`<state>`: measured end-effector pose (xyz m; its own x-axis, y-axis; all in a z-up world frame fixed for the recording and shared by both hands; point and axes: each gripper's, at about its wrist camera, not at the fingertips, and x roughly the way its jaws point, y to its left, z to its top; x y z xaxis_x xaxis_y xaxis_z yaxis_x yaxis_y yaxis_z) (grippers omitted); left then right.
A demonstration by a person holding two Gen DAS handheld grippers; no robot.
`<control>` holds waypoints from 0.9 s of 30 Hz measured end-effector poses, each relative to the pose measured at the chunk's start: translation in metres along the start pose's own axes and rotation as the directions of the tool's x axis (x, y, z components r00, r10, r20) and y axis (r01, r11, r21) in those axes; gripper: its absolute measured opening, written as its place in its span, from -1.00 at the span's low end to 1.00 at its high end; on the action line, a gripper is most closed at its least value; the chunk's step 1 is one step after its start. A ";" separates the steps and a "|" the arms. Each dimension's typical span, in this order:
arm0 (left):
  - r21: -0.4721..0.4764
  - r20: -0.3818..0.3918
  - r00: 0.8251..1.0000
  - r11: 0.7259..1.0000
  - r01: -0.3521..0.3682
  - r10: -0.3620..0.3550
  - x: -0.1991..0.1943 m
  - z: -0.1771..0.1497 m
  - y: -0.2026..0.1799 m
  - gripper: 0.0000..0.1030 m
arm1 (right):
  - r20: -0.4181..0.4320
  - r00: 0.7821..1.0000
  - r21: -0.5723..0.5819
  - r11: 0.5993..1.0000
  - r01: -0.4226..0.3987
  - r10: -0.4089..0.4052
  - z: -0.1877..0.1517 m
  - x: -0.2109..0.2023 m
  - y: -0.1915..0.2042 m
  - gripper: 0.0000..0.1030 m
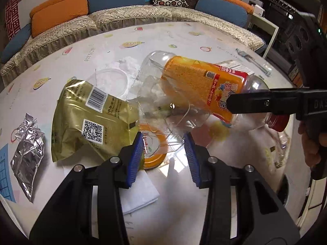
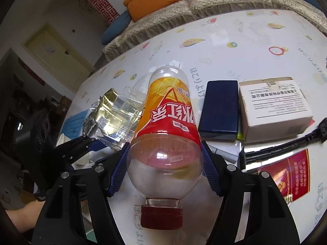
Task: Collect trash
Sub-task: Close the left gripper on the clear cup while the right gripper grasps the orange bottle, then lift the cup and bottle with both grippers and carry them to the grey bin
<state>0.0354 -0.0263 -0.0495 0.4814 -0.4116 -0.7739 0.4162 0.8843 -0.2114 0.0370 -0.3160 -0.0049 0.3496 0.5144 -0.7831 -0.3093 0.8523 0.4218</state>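
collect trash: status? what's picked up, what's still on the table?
Done: no bin or bag shows in either view, so nothing looks binned yet. In hand: right gripper is clamped on the empty bottle near its neck; left gripper has closed on the clear plastic box. Left: gold pouch, silver foil wrapper and orange lid lie on the table.

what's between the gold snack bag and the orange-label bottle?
A clear plastic box, gripped by the left gripper. In the left wrist view it sits between the gold snack bag and the bottle; the right wrist view shows the same.
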 end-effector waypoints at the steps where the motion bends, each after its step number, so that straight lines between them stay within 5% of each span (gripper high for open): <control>1: -0.003 0.007 1.000 1.000 0.004 -0.004 -0.004 0.001 0.001 -0.25 | 0.007 1.000 0.002 1.000 -0.001 0.001 -0.001 -0.004 0.000 0.30; 7: -0.012 0.042 0.999 1.000 0.024 -0.023 -0.024 0.001 -0.002 -0.25 | 0.055 0.998 0.011 1.000 -0.011 0.010 -0.006 -0.032 0.003 0.30; 10: -0.009 0.044 0.998 0.999 0.044 -0.044 -0.032 0.002 -0.005 -0.54 | 0.072 0.997 0.014 1.000 -0.008 0.007 -0.010 -0.042 0.003 0.30; 27: -0.004 0.059 0.997 0.998 0.057 -0.057 -0.055 -0.002 -0.011 -0.59 | 0.152 0.988 0.047 0.999 0.000 -0.007 -0.029 -0.097 -0.001 0.29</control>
<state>0.0024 -0.0131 -0.0063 0.5017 -0.4734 -0.7240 0.4398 0.8603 -0.2578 -0.0226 -0.3698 0.0573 0.4824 0.5168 -0.7073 -0.2672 0.8558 0.4430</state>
